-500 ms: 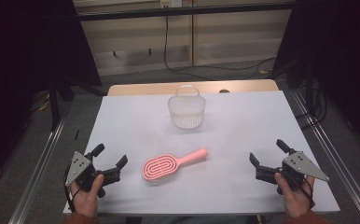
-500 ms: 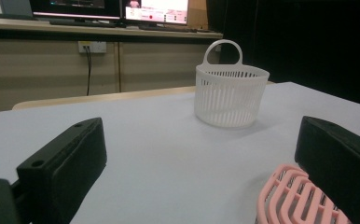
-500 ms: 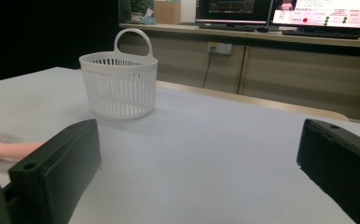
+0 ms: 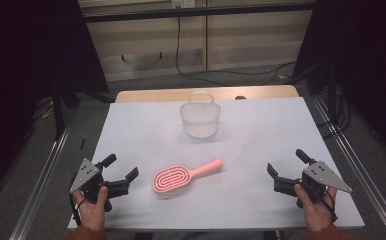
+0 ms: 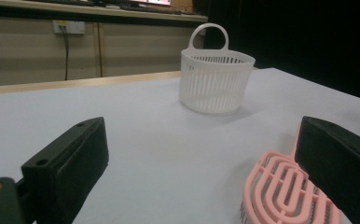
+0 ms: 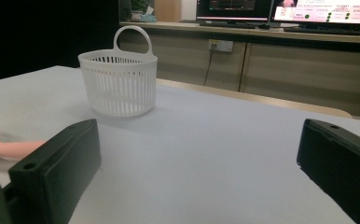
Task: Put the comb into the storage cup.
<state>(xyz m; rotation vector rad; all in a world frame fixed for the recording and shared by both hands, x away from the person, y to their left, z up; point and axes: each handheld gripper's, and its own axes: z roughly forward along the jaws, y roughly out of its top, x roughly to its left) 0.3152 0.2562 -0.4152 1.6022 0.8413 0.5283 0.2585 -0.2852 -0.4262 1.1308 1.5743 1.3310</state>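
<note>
Left claw (image 4: 121,168) and right claw (image 4: 286,161) both gape released beside the pink hairbrush (image 4: 183,177); no writing legible.

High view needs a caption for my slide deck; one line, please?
Two open hand-held grippers flank a pink hairbrush lying before a white basket.
</note>
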